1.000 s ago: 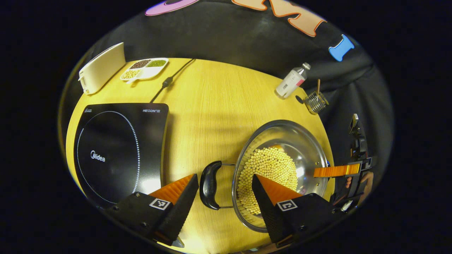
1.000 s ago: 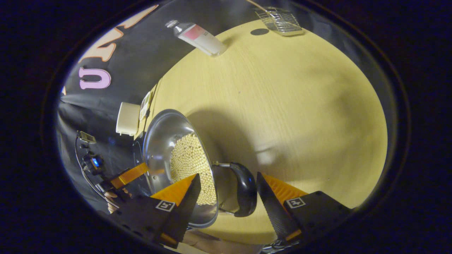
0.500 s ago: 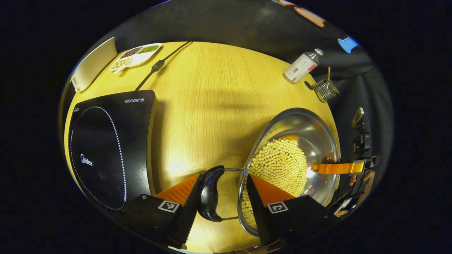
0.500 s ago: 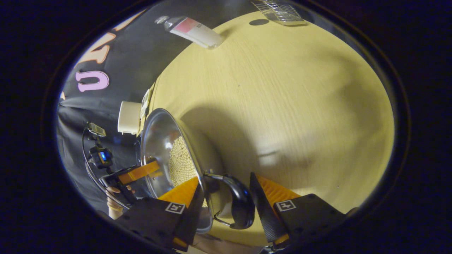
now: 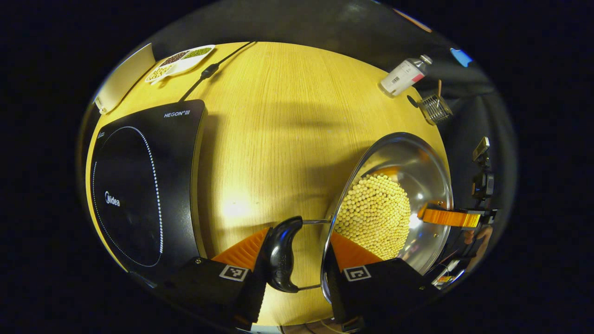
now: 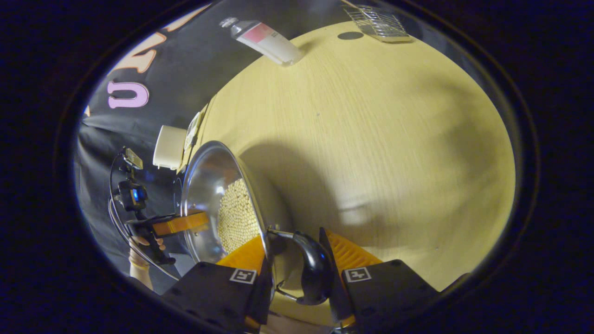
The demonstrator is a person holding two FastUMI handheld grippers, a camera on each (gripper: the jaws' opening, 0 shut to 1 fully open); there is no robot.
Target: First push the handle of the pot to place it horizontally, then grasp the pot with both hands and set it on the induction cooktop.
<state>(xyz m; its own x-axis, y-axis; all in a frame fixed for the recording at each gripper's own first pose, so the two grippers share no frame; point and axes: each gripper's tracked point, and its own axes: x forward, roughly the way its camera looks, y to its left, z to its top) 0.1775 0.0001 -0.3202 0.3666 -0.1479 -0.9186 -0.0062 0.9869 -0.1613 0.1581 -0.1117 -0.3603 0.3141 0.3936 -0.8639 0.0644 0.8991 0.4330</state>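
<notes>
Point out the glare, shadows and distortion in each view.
Left gripper view: bright glare patch on the table, highlights inside the pot, fisheye bending the induction cooktop. Right gripper view: pot casts a broad soft shadow; table edge bulges.

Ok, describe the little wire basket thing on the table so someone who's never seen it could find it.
Start at the round yellow wooden table and go to the far edge, opposite the black induction cooktop. Past the white plastic bottle lying on its side sits the small silver wire-mesh basket; it alone is see-through mesh, with a thin stick poking up.
</notes>
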